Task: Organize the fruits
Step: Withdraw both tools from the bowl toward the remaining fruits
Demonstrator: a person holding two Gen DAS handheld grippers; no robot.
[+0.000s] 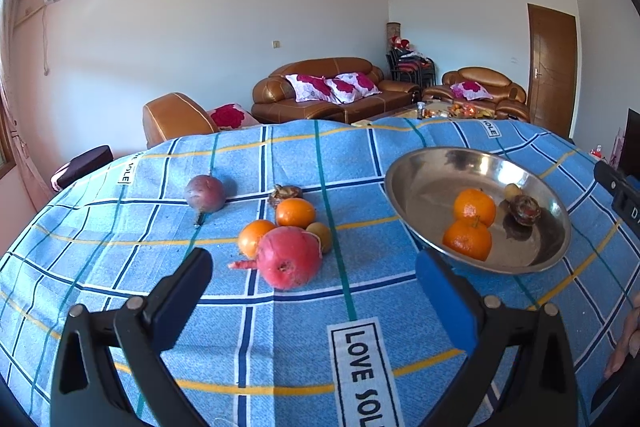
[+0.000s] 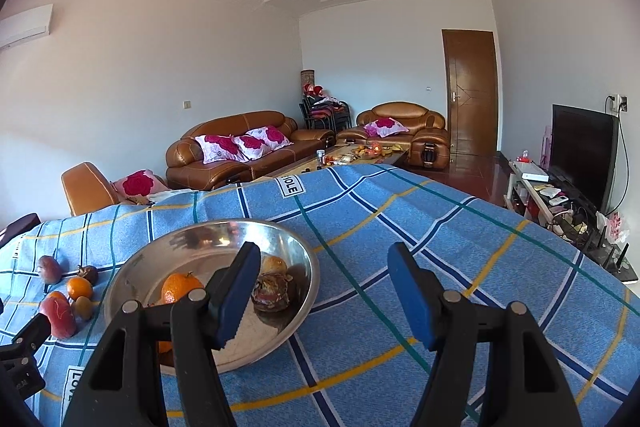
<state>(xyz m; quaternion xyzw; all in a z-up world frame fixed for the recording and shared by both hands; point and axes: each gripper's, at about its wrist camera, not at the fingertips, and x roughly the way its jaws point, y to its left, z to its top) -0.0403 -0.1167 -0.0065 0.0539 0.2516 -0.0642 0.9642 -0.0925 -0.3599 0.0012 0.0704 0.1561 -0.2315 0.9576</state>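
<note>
A steel bowl (image 1: 416,183) sits on the blue checked cloth and holds two oranges (image 1: 474,207), a dark brown fruit (image 1: 524,210) and a small yellowish fruit. Left of it lie a red pomegranate (image 1: 289,257), two oranges (image 1: 295,213), a small green-brown fruit (image 1: 320,235), a dark fruit (image 1: 285,193) and a purple passion fruit (image 1: 205,193). My left gripper (image 1: 314,289) is open and empty, just in front of the pomegranate. My right gripper (image 2: 324,291) is open and empty, above the near right rim of the bowl (image 2: 132,267).
The table's cloth (image 2: 440,247) stretches bare to the right of the bowl. Beyond the far edge stand brown sofas (image 1: 320,91), a low table with items, a wooden door and a TV stand (image 2: 576,163) at right.
</note>
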